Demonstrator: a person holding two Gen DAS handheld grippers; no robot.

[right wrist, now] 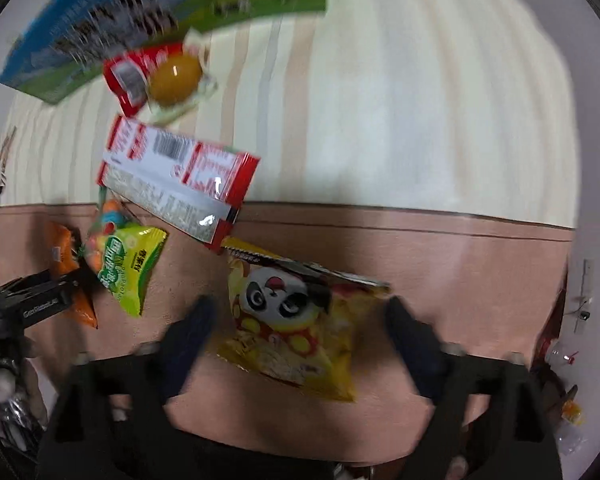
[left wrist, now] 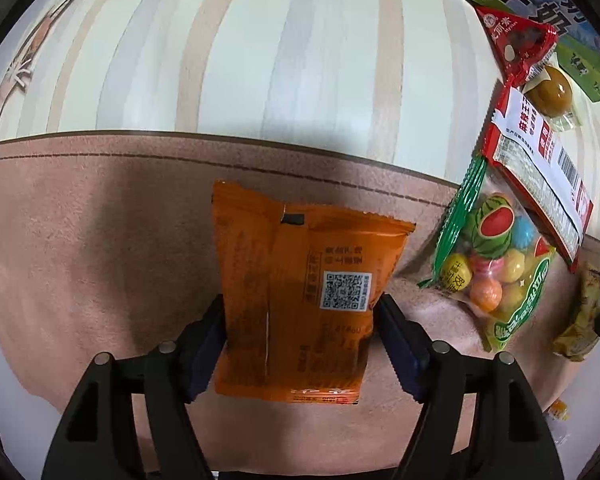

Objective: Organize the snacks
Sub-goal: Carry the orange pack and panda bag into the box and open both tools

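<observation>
My left gripper [left wrist: 300, 312] is shut on an orange snack packet [left wrist: 300, 280], its back with a QR code facing me, held over the pink cloth [left wrist: 80, 260]. The same packet shows at the left of the right wrist view [right wrist: 66, 264]. My right gripper [right wrist: 300, 312] is open, its fingers either side of a yellow panda snack bag [right wrist: 292, 320] lying on the pink cloth, apart from it. The right view is blurred.
A green bag of fruit-shaped candies [left wrist: 488, 264] [right wrist: 128, 268], a red-and-white packet [left wrist: 540, 172] [right wrist: 176, 176], a wrapped brown egg [left wrist: 548, 90] [right wrist: 176, 78], a red packet [left wrist: 516, 44] and a milk carton box [right wrist: 140, 12] lie on the striped cloth [left wrist: 260, 60].
</observation>
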